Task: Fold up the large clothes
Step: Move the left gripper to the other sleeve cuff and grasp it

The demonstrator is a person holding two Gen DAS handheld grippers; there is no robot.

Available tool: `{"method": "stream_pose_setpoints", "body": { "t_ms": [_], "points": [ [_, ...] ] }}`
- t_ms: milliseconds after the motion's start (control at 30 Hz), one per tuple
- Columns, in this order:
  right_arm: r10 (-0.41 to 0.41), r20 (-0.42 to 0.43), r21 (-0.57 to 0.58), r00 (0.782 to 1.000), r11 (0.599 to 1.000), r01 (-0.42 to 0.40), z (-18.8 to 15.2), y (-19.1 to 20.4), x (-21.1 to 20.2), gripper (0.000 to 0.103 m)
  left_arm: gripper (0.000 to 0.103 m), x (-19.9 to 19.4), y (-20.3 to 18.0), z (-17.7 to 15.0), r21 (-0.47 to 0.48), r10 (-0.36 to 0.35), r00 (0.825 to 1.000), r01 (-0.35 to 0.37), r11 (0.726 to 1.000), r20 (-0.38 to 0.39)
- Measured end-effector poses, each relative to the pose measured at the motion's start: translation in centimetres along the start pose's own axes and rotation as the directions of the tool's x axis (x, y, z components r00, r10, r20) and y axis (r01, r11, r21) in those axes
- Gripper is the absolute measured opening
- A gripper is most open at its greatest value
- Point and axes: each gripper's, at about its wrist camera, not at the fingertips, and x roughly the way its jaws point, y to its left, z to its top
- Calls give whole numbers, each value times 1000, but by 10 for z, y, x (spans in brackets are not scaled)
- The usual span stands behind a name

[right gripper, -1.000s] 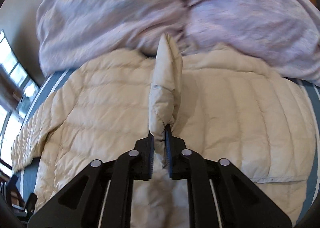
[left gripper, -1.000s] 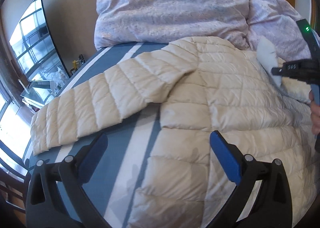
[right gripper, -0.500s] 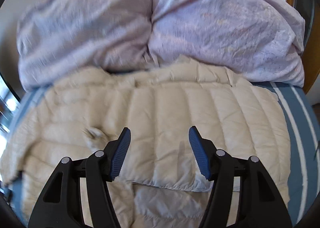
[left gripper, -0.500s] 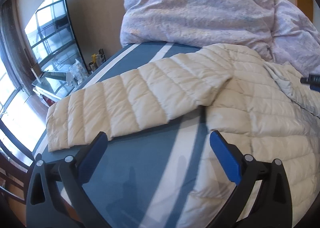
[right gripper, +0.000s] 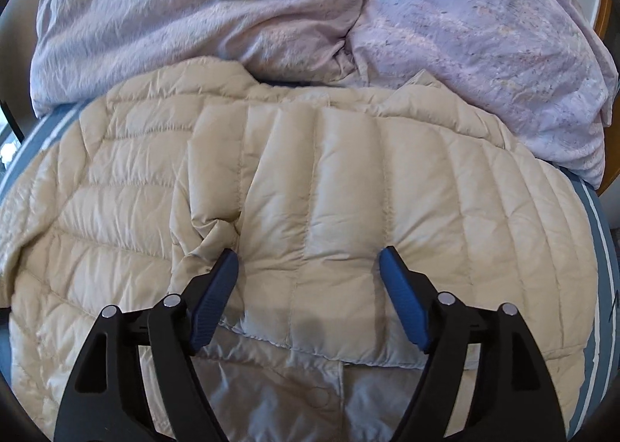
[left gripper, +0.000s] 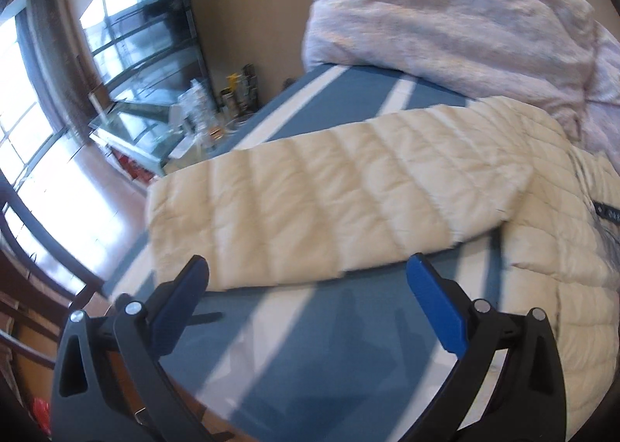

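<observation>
A cream quilted jacket lies spread on a blue striped bed, its top edge against a rumpled lilac duvet. At the left, the left gripper tilts down over bare sheet, its fingers wide apart and empty, near the edge of the outstretched sleeve. At the right, the right gripper angles down over a flap folded across the jacket, fingers opening, resting on the fabric without pinching it.

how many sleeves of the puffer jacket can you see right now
2: one sleeve lies stretched out flat across the blue bedsheet; the other sleeve is folded over the jacket's body.
</observation>
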Motion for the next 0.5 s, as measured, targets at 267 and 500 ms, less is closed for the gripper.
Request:
{"method": "stream_pose_setpoints", "body": {
  "t_ms": [267, 500],
  "points": [
    [-50, -31, -14, 998, 999, 49, 1, 8, 8, 95, 101, 14, 63, 9, -120, 45, 996, -54, 991, -78],
    [-20, -59, 1, 998, 1000, 21, 4, 0, 16, 99, 99, 31, 93, 10, -204, 47, 990, -73, 976, -131]
  ]
}}
